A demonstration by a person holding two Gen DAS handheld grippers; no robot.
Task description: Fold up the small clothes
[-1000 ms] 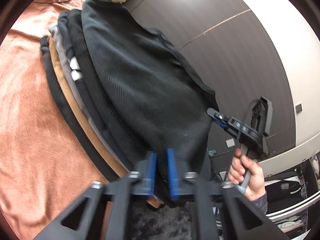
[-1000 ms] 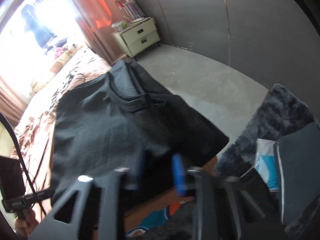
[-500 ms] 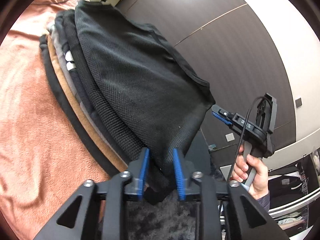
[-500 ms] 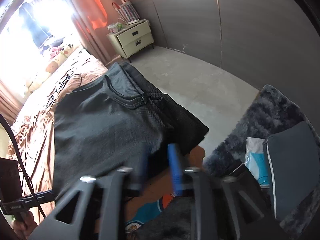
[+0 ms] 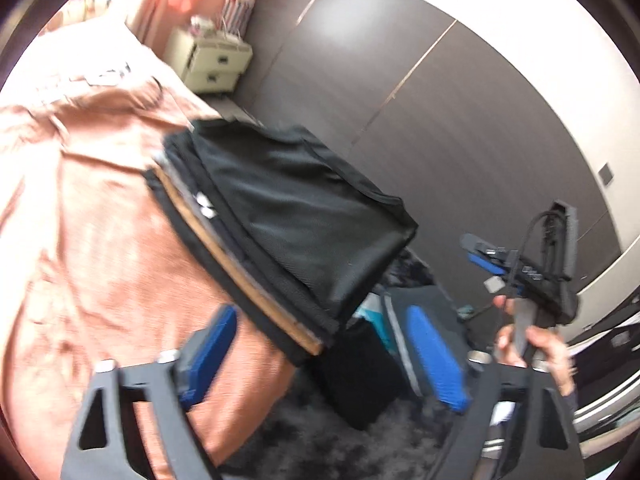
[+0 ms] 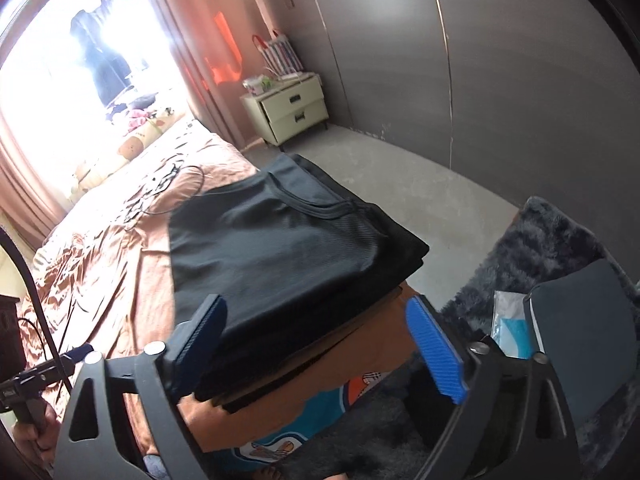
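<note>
A folded black mesh garment (image 5: 304, 216) lies on top of a stack of folded clothes (image 5: 240, 276) at the corner of a bed with a salmon sheet (image 5: 80, 240). It also shows in the right wrist view (image 6: 280, 248). My left gripper (image 5: 324, 360) is open and empty, pulled back from the stack. My right gripper (image 6: 320, 344) is open and empty, just in front of the stack's near edge. The right gripper also shows in the left wrist view (image 5: 516, 268), held in a hand.
A cream nightstand (image 6: 288, 108) stands by the dark grey wardrobe wall (image 6: 480, 80). A dark shaggy rug (image 6: 552, 236) and a dark cushion (image 6: 580, 312) lie on the floor right of the bed. Cables (image 6: 160, 188) lie on the sheet.
Both grippers opened and let go of the black garment, which now lies flat on the stack. Both grippers drew back from it.
</note>
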